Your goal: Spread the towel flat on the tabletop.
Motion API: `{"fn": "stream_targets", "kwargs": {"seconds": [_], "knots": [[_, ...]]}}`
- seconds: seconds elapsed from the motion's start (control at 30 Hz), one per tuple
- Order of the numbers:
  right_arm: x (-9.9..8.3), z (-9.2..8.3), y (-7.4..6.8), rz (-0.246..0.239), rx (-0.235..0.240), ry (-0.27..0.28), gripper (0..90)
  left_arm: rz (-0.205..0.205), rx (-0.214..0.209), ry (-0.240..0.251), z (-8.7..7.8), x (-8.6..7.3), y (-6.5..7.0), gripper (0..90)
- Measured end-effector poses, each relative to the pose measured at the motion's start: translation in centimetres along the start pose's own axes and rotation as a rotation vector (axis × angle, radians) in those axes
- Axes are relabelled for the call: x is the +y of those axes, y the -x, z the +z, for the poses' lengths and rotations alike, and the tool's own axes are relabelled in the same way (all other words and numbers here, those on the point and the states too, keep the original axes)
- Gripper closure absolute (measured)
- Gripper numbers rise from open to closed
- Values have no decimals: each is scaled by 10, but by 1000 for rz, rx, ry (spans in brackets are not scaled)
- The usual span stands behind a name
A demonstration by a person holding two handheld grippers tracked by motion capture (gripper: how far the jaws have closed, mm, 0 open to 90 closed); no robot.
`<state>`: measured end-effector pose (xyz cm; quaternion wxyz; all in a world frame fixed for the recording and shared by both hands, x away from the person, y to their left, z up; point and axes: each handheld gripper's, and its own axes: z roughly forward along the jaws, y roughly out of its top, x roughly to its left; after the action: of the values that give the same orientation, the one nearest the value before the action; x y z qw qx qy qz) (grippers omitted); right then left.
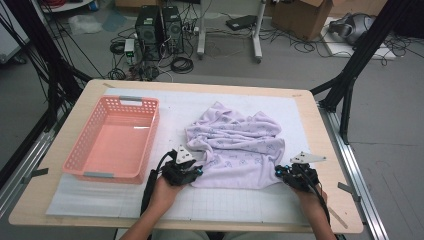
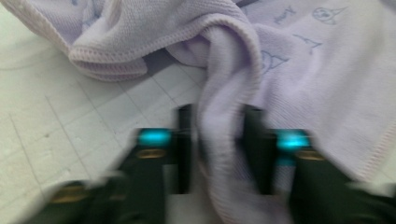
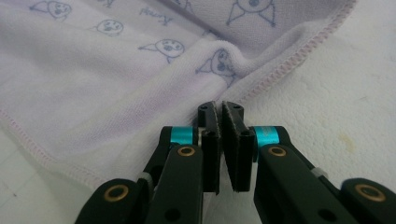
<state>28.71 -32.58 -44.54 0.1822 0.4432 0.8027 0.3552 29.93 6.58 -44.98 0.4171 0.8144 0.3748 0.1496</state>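
A wooden table point(image 1: 320, 150) carries a white mat point(image 1: 100, 200), pink basket point(image 1: 145, 145) and lilac towel point(image 1: 240, 145).

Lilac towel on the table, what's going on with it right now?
A person works a crumpled lilac towel with a gripper in each hand. The left gripper is pinched on a bunched fold at the towel's near left edge. The right gripper has its jaws shut at the near right corner; whether cloth is caught between them is hard to tell. The pink basket sits to the left with nothing in it.
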Motion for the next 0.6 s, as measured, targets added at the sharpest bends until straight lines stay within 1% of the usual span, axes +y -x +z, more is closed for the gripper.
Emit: {"fn": "stream_targets", "kwargs": {"seconds": [0.07, 0.13, 0.17, 0.2, 0.23, 0.27, 0.3, 0.33, 0.37, 0.4, 0.47, 0.53, 0.57, 0.6], "knots": [[0, 0, 0, 0, -2, -1, 855, -26, -6, 5, -3, -2, -3, 841], [0, -1, 0, 1, -8, -1, 855, -39, 10, 6, -7, -5, -6, 844], [-1, -3, 1, -4, -21, -5, 858, -49, 11, 11, -9, -6, -7, 844], [-1, -5, 2, -5, -40, -10, 862, -66, 19, 18, -12, -8, -8, 845], [-3, -8, 3, -3, -53, -12, 865, -72, 32, 21, -16, -9, -9, 847], [-5, -11, 7, 7, -57, -10, 866, -84, 36, 30, -20, -11, -11, 847], [-7, -14, 10, 19, -59, -6, 867, -98, 30, 36, -23, -13, -12, 847], [-9, -17, 13, 29, -59, 1, 867, -122, 19, 47, -26, -16, -13, 844], [-12, -21, 15, 52, -56, 9, 867, -142, 9, 50, -30, -19, -13, 841], [-14, -26, 16, 63, -54, 21, 866, -149, 11, 52, -32, -22, -11, 838], [-17, -33, 13, 56, -66, 31, 866, -156, 21, 51, -37, -26, -7, 838], [-18, -37, 6, 32, -78, 31, 864, -169, 37, 52, -42, -30, -2, 833], [-19, -39, 1, 4, -88, 23, 864, -178, 52, 41, -44, -32, -1, 792], [-20, -41, -3, -5, -94, 12, 863, -184, 84, 22, -49, -35, 1, 743]]}}
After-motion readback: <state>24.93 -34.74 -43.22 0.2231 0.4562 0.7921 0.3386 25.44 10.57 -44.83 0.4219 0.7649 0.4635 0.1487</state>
